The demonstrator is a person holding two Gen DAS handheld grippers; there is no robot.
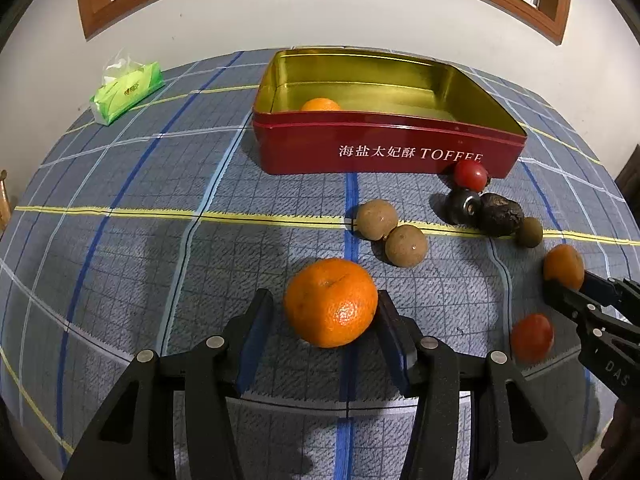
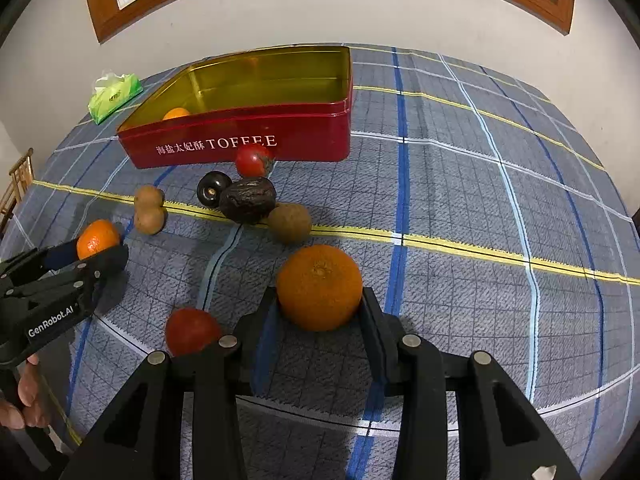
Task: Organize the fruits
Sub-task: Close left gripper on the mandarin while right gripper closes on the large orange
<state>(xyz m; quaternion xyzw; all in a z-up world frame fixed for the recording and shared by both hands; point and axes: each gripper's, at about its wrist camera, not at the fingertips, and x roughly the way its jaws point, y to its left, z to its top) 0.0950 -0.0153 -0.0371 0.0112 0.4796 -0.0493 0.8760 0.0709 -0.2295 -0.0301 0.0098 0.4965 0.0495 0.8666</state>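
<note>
My left tongs (image 1: 323,295) sit low in the middle of the left wrist view, spread wide around a round, dimpled orange mandarin (image 1: 331,302). The right-hand pad (image 1: 390,332) touches its skin, while a strip of the blue checked tablecloth (image 1: 120,240) shows between the fruit and the other pad, so nothing is gripped.

My right tongs (image 2: 318,293) are closed partway onto a second round orange fruit (image 2: 319,286) at the lower centre of the right wrist view. Both pads press against its sides. I cannot tell whether it is off the cloth.

The open red metal toffee tin with a gold inside (image 1: 384,148) stands in the upper middle of the left view. One small orange (image 1: 320,104) lies in its near left corner.

Below the tin's right end are a shiny red tomato (image 1: 471,175), a glossy black round fruit (image 1: 464,205), a wrinkled dark brown fruit (image 1: 501,215) and a small brown longan (image 1: 530,232), bunched close together. Two more brown longans (image 1: 392,234) touch each other at centre. Another red tomato (image 1: 532,337) lies at lower right. A green tissue pack (image 1: 126,94) sits at upper left.
</note>
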